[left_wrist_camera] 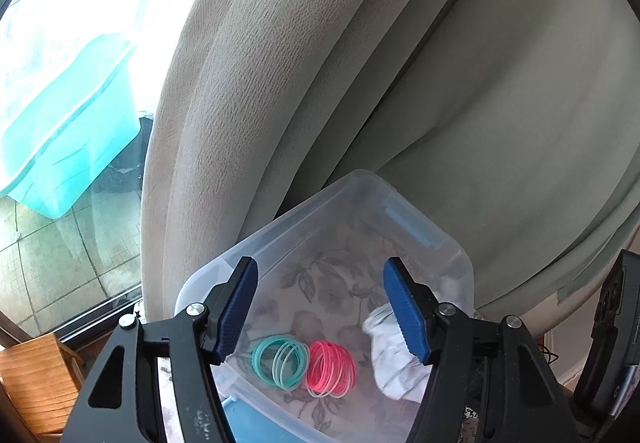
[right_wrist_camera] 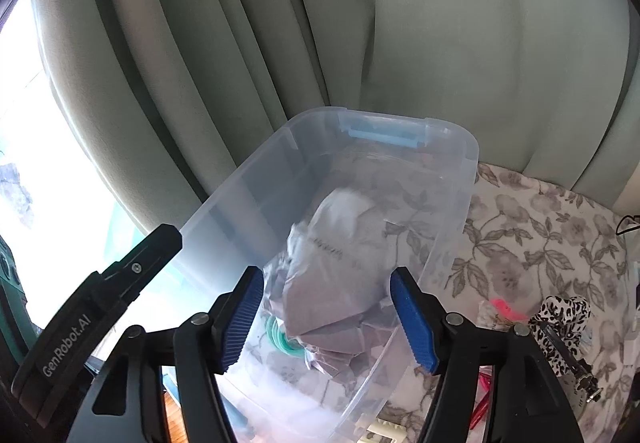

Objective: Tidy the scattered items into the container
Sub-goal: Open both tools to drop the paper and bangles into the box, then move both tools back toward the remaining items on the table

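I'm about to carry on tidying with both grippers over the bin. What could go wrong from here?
1. The clear container sits at the cloth's edge, against the curtain; a nudge might tip it off.
2. The left gripper and right gripper, both open, hover close together and could collide.
3. The leopard-print item and pink piece remain outside; reaching across may knock the bin's wall.

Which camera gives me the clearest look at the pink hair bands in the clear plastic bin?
Left wrist: the pink hair bands lie unobstructed on the clear plastic bin floor. In the right wrist view they are not visible.
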The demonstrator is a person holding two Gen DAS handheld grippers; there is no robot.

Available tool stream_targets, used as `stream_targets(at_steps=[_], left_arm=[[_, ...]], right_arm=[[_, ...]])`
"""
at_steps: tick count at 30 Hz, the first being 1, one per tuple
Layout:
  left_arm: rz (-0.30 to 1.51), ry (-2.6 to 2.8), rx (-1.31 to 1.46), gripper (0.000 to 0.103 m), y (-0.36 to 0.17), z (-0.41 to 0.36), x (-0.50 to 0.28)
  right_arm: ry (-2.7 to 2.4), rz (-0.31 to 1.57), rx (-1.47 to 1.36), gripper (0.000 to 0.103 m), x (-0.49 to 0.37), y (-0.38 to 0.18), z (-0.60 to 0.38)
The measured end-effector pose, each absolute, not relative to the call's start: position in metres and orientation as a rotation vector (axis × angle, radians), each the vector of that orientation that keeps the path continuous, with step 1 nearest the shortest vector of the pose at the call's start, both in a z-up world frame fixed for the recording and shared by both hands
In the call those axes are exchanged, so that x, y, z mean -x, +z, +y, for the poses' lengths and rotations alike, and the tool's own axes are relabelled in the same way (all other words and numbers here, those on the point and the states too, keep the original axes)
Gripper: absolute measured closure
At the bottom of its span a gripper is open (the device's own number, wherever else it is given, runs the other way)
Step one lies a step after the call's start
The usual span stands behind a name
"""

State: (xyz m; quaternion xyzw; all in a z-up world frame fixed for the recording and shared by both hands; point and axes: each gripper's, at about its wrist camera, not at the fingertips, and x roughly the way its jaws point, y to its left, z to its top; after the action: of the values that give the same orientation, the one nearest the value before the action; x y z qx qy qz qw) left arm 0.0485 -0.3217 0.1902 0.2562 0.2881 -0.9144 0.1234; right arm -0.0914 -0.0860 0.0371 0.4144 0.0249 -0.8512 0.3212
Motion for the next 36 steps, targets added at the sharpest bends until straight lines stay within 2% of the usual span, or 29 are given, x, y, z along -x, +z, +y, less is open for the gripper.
stream_targets(at_steps=[3,7,15,26,36], left_arm=[[0.849,-2.670,-0.741,0.034,0.195,-0.291,-0.082],[0.878,-2.665,-0.716,0.030,0.143,-0.289,-0.083],[0.851,-2.674,-0.647,0.029,0.144,-0.274,-0.115],[0.858,-2.740,-0.634,0.029,0.175,-0.252,-0.129],[0.785,-2.845,-0.703,0.029,0.197,-0.205,-0.142]], right_arm=[[-2.237,0.061,-1.079,0.033,0.087,0.041,-0.083],[-2.252,0.040,-1.058,0.033,0.081,0.047,-0.075],[-2.291,-0.023,-1.070,0.033,0.080,0.058,-0.054],[-2.297,-0.114,-1.052,0.033,0.064,0.081,-0.017],[-2.351,-0.276,-0.837,0.033,0.038,0.131,0.042]])
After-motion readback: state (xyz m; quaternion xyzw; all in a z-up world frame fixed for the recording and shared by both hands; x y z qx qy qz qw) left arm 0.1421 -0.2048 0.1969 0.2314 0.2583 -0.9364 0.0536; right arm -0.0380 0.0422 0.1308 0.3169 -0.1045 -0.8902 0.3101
